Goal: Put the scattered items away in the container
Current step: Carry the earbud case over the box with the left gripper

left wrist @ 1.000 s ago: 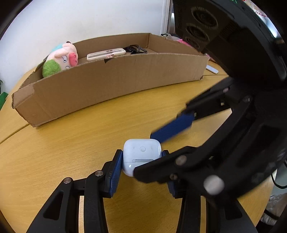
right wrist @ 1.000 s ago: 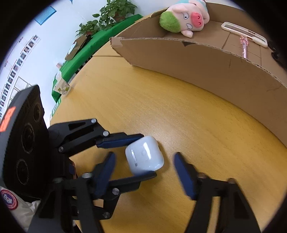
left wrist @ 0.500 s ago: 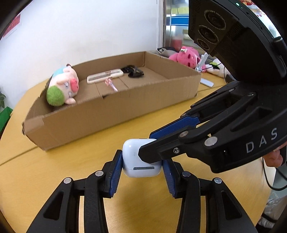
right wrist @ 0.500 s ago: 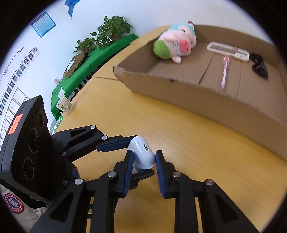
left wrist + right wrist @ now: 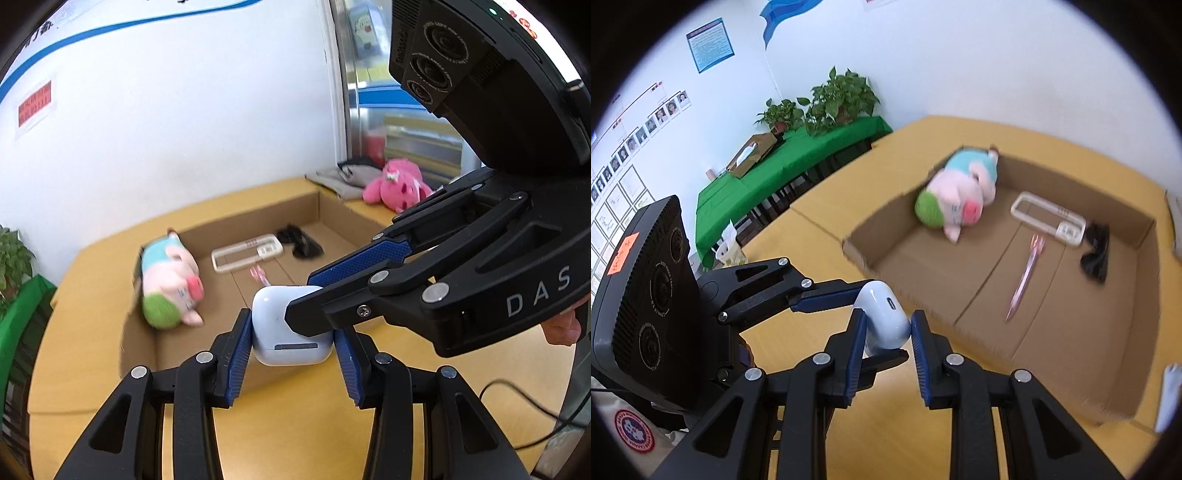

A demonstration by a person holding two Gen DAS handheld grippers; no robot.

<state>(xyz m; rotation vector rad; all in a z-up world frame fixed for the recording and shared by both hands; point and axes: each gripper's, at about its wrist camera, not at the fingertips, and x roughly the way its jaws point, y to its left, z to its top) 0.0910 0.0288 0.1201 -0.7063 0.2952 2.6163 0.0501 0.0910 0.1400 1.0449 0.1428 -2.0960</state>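
Note:
Both grippers hold one white earbud case (image 5: 284, 328), lifted above the table near the front wall of the cardboard box (image 5: 343, 218). My left gripper (image 5: 291, 341) is shut on its sides. My right gripper (image 5: 886, 332) is shut on it too, crossing the left one, and its fingers (image 5: 354, 262) cover the case's right part. The case also shows in the right wrist view (image 5: 882, 314). In the box (image 5: 871, 258) lie a plush pig (image 5: 956, 195), a white phone case (image 5: 1049, 218), a pink pen (image 5: 1025, 277) and a black item (image 5: 1095, 254).
The round wooden table (image 5: 88, 295) carries the box. A pink plush (image 5: 395, 184) and a grey cloth (image 5: 343, 177) lie behind the box at the right. A green-covered table with potted plants (image 5: 798, 155) stands by the wall. A black cable (image 5: 517, 398) runs at the right.
The right gripper closed on the earbud case that the left gripper held. Both grippers then rose with it off the table, toward the box.

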